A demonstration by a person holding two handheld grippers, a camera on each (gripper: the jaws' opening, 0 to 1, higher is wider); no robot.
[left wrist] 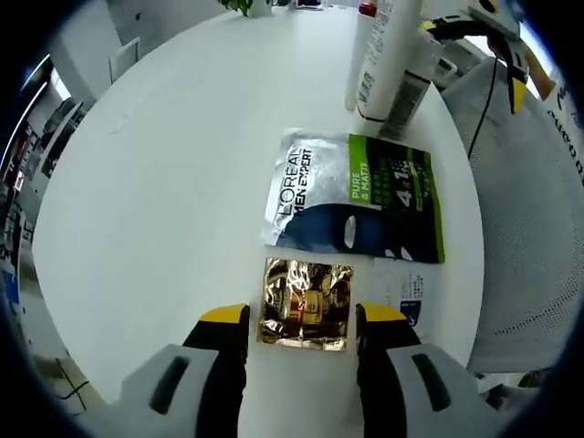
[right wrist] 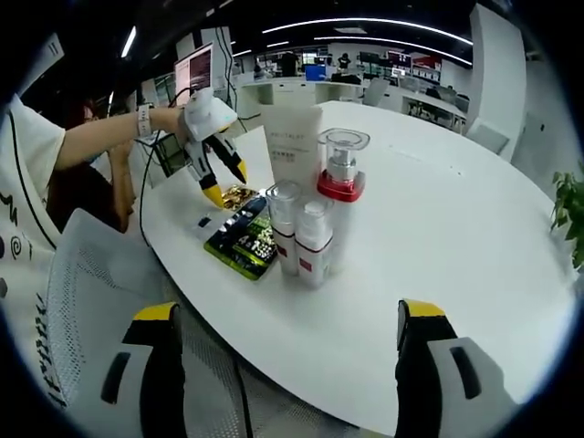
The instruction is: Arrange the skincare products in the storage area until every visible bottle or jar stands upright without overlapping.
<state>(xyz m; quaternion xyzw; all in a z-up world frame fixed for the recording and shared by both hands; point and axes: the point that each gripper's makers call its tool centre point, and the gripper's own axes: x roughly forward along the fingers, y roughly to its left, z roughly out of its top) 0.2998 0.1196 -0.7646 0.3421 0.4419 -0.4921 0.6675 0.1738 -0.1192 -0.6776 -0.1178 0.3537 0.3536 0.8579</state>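
Note:
My left gripper [left wrist: 303, 316] stands open, its yellow-tipped jaws on either side of a gold foil sachet [left wrist: 305, 303] lying flat on the white round table [left wrist: 164, 182]. Beyond it lies a silver, dark and green L'Oreal sachet [left wrist: 356, 194]. A small white sachet [left wrist: 403, 290] lies to its right. Several white bottles [left wrist: 388, 59] stand upright at the far edge. In the right gripper view my right gripper [right wrist: 287, 315] is open above the table edge, short of the upright bottles [right wrist: 313, 242], the white tube [right wrist: 294, 146] and the red-collared pump bottle [right wrist: 341, 178]. The left gripper [right wrist: 225, 182] hovers over the gold sachet [right wrist: 239, 195].
A white mesh chair [right wrist: 82, 292] stands beside the table's near edge. A person's arm [right wrist: 109, 132] holds the left gripper. A green plant [right wrist: 568, 214] sits at the right. Desks and a monitor [right wrist: 193, 71] fill the background. The table's bare surface [right wrist: 456, 219] stretches right of the bottles.

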